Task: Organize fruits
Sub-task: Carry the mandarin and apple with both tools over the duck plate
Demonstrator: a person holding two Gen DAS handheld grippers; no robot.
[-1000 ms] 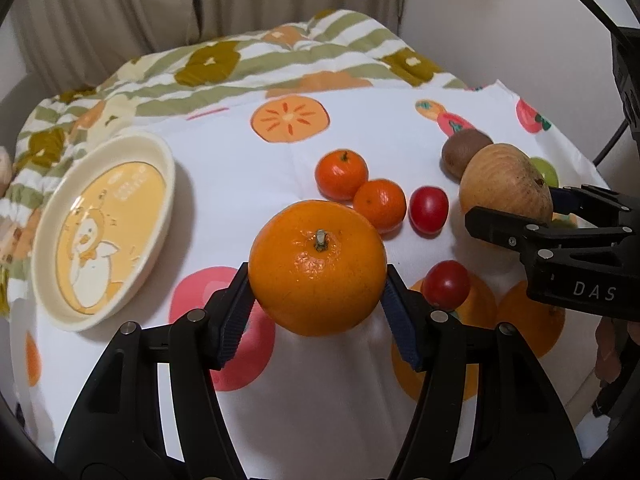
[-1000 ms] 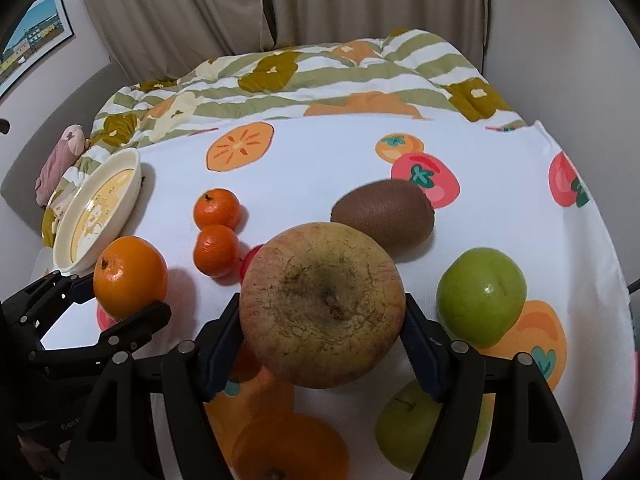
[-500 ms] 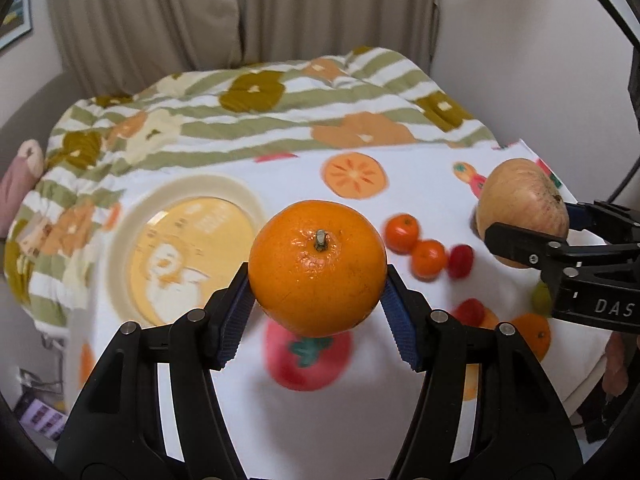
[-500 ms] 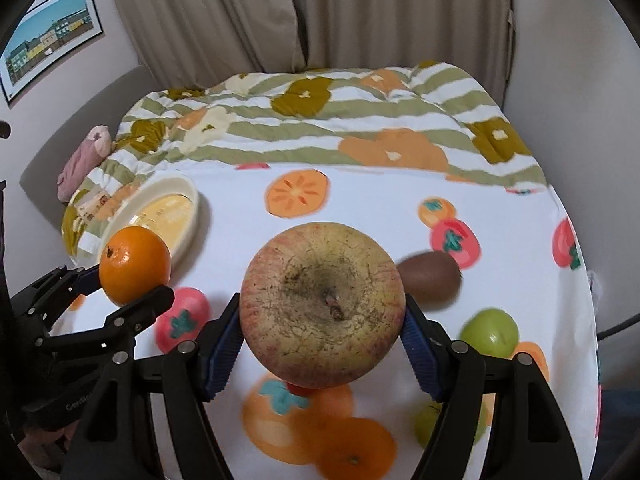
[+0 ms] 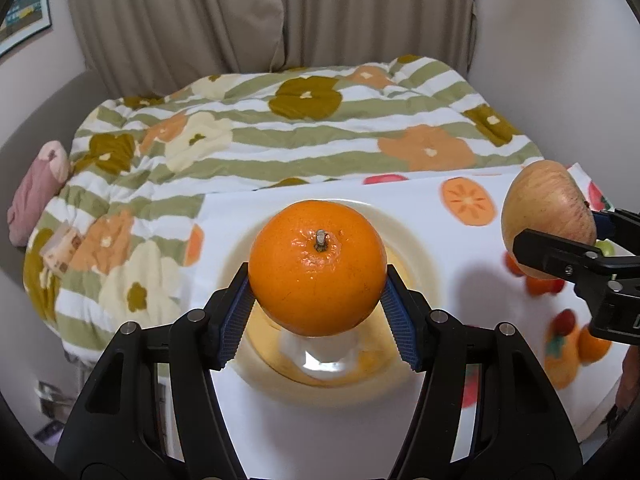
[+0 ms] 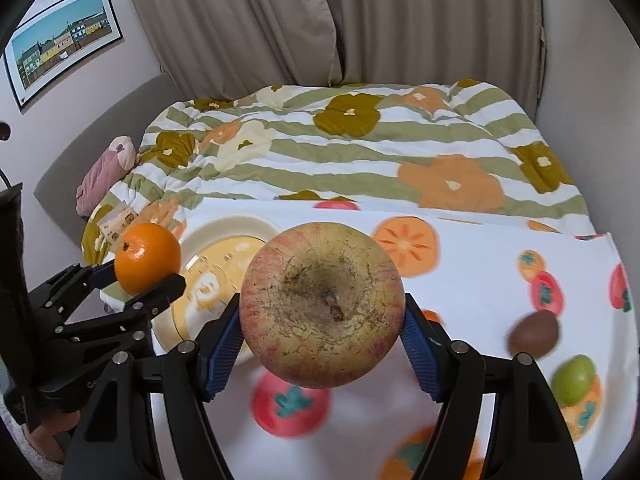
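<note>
The left tool (image 5: pixel 318 300) is clamped on an orange (image 5: pixel 317 267), its blue pads (image 5: pixel 236 316) pressed to the fruit's two sides, stem end turned up toward the camera. It holds the orange in the air directly over the cream plate (image 5: pixel 420 256), whose yellow centre shows beneath the fruit. From the right wrist view the same tool (image 6: pixel 138 280) reaches in from the left edge, angled up and to the right, with the orange (image 6: pixel 147 258) above the plate's (image 6: pixel 224 228) near-left rim.

The right tool (image 6: pixel 322 340) is clamped on a big russeted apple (image 6: pixel 322 306), stem facing the camera, pads (image 6: pixel 222 340) tight on both sides. It is lifted off the fruit-print cloth (image 6: pixel 480 280) and sits just right of the plate. In the left wrist view it (image 5: pixel 560 240) comes in from the right edge, the apple (image 5: pixel 548 216) held at about the same height as the orange, the two fruits well apart.

On the cloth to the right lie a kiwi (image 6: pixel 534 330) and a green apple (image 6: pixel 573 374), both blurred. Small red and orange fruits (image 5: pixel 540 284) show as a smear below the held apple. Behind the cloth is a striped floral quilt (image 6: pixel 360 148) on the bed, then beige curtains (image 6: pixel 320 20).
</note>
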